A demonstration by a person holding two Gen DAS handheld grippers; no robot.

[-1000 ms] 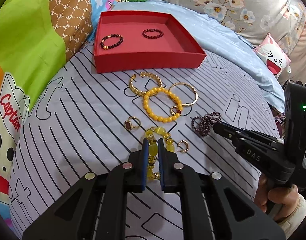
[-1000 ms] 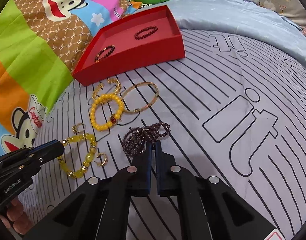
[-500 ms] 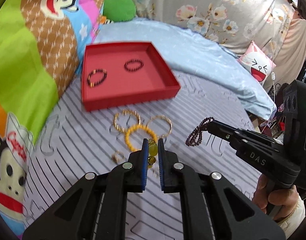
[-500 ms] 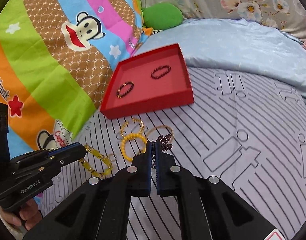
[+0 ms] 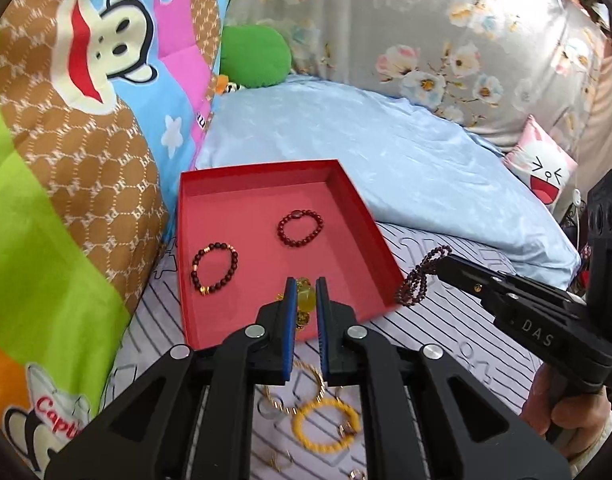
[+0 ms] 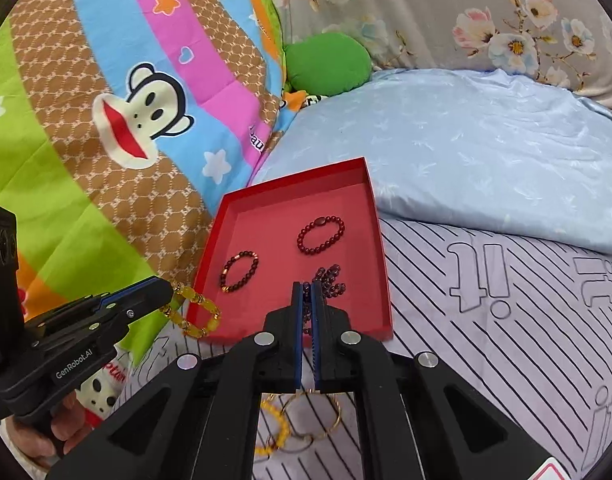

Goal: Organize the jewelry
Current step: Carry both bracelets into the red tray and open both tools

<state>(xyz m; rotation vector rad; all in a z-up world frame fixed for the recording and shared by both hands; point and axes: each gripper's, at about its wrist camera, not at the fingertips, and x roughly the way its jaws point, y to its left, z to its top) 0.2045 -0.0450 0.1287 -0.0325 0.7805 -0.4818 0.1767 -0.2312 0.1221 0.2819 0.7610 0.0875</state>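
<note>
While both my tongs hang loaded over the bed, these are the lines that matter:

Left tongs: my left gripper (image 5: 305, 294) is clamped on the yellow bead bracelet (image 5: 304, 300); in the right wrist view the left gripper (image 6: 168, 294) shows that strand (image 6: 194, 312) drooping in a loop just outside the tray's near left corner.

Right tongs: my right gripper (image 6: 307, 292) is pinched tight on the dark purple bead strand (image 6: 327, 280); its free loops bunch ahead of the tips over the tray floor; from the left wrist view the same strand (image 5: 419, 276) dangles at the tray's right wall.

Tray: the red tray (image 5: 242, 320) lies straight ahead of both tongs, its long axis running away from me toward the blue pillow (image 5: 385, 152); two dark bead bracelets lie in it already, one at the left (image 5: 214, 268), one farther back (image 5: 300, 227), well apart.

Key relation: I judge the right tongs nearer a drop, their load already over the open floor in the near right part; the left load looks to hang at the near rim, so I would carry it forward first.

Left on the sheet: an orange bead bracelet (image 5: 325, 424) and gold bangles (image 6: 313, 412) below my tongs, outside the tray.

Writing: "DAS" on the right tongs' body; "GenRobot.AI" on the left's; "Capt" on the cartoon quilt (image 5: 58, 420); big outline letters on the striped sheet (image 6: 505, 340), not clearly legible.
</note>
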